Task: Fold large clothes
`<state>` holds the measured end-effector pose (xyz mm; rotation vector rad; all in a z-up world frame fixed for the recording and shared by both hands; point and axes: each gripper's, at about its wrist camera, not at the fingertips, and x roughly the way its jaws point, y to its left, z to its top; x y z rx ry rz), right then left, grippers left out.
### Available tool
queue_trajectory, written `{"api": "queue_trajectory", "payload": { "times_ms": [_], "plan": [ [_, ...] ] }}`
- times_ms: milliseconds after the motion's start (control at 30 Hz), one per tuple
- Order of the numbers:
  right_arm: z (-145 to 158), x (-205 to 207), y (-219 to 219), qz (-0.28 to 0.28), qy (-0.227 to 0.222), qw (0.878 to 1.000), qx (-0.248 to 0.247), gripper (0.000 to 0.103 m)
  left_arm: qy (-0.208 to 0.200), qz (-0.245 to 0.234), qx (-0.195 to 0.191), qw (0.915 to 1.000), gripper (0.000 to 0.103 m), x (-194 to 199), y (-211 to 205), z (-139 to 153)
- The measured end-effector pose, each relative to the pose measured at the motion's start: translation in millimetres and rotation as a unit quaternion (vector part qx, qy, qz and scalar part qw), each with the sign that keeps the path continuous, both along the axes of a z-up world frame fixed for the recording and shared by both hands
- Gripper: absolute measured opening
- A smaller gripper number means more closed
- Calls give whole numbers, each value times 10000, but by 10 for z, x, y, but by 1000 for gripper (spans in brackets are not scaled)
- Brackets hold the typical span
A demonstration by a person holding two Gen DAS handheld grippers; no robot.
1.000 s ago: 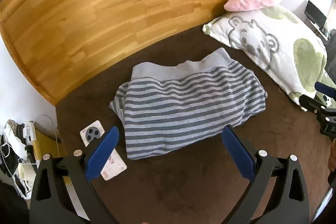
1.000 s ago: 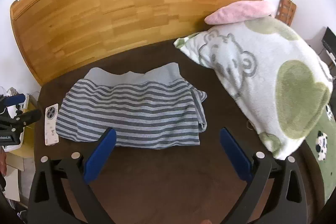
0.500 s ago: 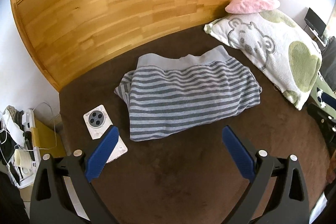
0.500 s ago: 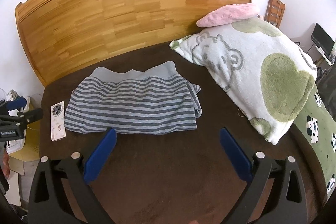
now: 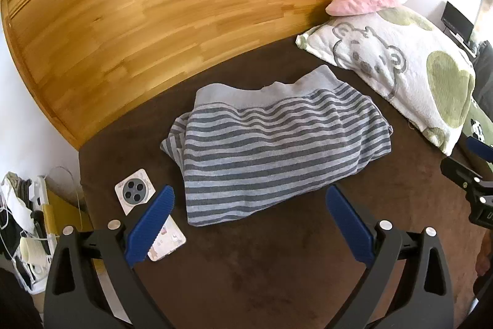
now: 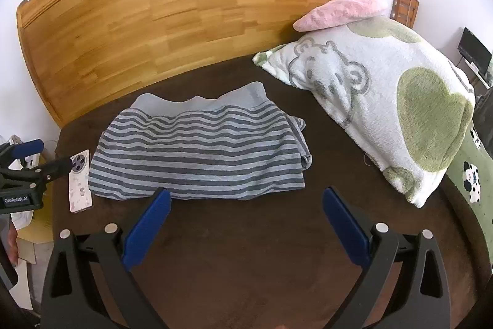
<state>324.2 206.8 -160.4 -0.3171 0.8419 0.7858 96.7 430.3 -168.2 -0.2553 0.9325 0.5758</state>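
A grey striped garment [image 5: 274, 144] lies folded into a flat rectangle on the brown bed cover [image 5: 277, 267], its plain grey hem toward the headboard. It also shows in the right wrist view [image 6: 200, 150]. My left gripper [image 5: 249, 199] is open and empty, held above the bed just in front of the garment's near edge. My right gripper [image 6: 246, 196] is open and empty, also in front of the near edge. Each gripper shows at the edge of the other's view: the right one [image 5: 474, 174], the left one [image 6: 24, 165].
A phone [image 5: 144, 208] lies on the bed left of the garment; it also shows in the right wrist view [image 6: 79, 181]. A white and green blanket [image 6: 385, 107] with a pink pillow [image 6: 339, 11] lies to the right. A wooden headboard [image 5: 185, 5] stands behind. Clutter [image 5: 21, 221] sits beside the bed's left.
Both grippers have drawn back and up from the folded garment, so it looks smaller and farther. Both stay open. The garment has not moved.
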Motion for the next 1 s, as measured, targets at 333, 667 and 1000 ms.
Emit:
{"api": "queue_trajectory", "payload": {
  "times_ms": [333,667,1000],
  "plan": [
    [64,-35,-5,22,-14,10000,65,97,-63,6,16,10000,96,-32,-13,42],
    [61,-48,23,14,36,10000,67,97,35,23,-53,10000,96,-21,10,-4],
    [21,-79,92,168,26,9999,-34,97,156,47,-84,9998,96,-29,25,-49]
  ]
}}
